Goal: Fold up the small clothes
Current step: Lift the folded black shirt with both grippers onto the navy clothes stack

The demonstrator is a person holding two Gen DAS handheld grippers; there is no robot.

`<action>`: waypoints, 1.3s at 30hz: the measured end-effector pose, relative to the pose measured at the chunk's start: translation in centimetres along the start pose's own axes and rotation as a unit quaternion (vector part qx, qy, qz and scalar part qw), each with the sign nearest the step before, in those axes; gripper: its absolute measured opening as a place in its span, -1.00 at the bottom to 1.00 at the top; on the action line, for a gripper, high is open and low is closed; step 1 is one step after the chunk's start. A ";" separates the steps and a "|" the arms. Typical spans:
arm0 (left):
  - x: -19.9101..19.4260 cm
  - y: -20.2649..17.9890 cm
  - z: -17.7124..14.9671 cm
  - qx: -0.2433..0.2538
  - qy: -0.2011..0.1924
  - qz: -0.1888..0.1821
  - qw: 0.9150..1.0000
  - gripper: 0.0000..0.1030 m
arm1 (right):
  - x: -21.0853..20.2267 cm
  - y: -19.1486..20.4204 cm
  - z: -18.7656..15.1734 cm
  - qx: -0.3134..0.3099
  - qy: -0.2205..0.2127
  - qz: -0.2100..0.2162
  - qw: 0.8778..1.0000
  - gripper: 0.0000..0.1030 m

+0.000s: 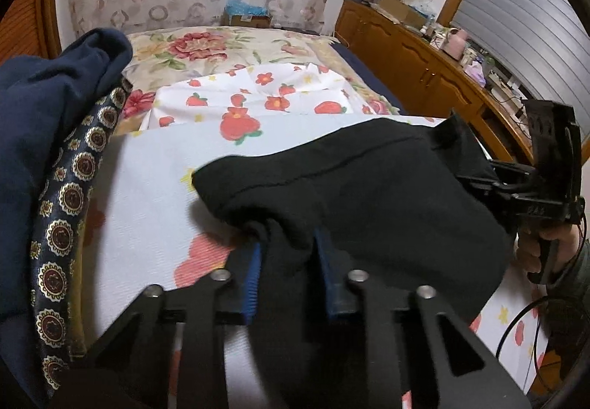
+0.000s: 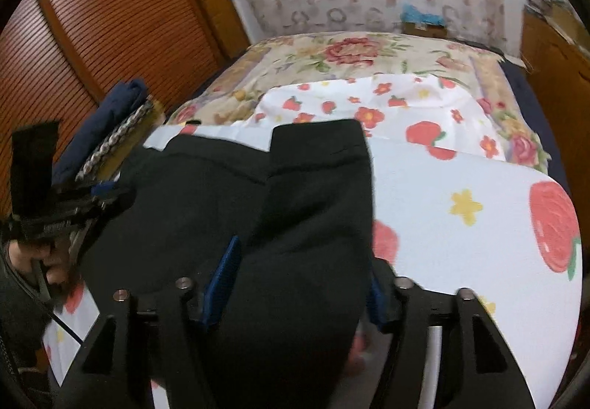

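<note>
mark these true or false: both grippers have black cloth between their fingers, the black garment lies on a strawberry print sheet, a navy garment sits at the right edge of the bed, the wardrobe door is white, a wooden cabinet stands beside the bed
1. Both grippers have black cloth between their fingers. True: the left gripper and the right gripper each straddle the black garment.
2. The garment lies on a strawberry print sheet. True.
3. A navy garment sits at the right edge. False: it is on the left.
4. The wardrobe door is white. False: it is orange-brown and slatted.
5. A wooden cabinet stands beside the bed. True.
</note>
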State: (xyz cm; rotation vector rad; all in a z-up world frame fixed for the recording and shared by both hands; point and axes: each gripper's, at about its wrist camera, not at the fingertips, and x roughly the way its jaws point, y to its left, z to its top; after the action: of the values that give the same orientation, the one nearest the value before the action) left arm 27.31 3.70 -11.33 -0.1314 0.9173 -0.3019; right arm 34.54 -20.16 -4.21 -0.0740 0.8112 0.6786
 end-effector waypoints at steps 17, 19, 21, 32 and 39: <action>-13.4 -0.7 -0.5 0.017 -0.161 0.011 0.987 -0.69 | -7.7 5.0 2.3 -0.072 -0.141 0.019 0.987 -0.64; -14.7 0.4 -0.7 0.008 -0.175 0.022 0.984 -0.69 | -7.9 6.3 3.4 -0.095 -0.153 0.026 0.983 -0.64; -16.3 1.8 -1.0 0.000 -0.191 0.041 0.981 -0.69 | -7.7 7.8 4.8 -0.120 -0.163 0.030 0.979 -0.64; -21.2 8.4 -4.1 -0.073 -0.248 0.107 0.960 -0.69 | -1.1 15.2 13.8 -0.227 -0.159 0.079 0.958 -0.64; -20.9 11.5 -6.0 -0.108 -0.238 0.145 0.954 -0.69 | 5.4 18.1 20.1 -0.279 -0.131 0.108 0.945 -0.63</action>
State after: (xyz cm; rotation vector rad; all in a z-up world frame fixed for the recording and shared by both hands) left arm 12.93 21.23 -1.78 -0.2557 0.4753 0.1063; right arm 39.54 3.27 9.52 -0.4032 0.3539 1.0886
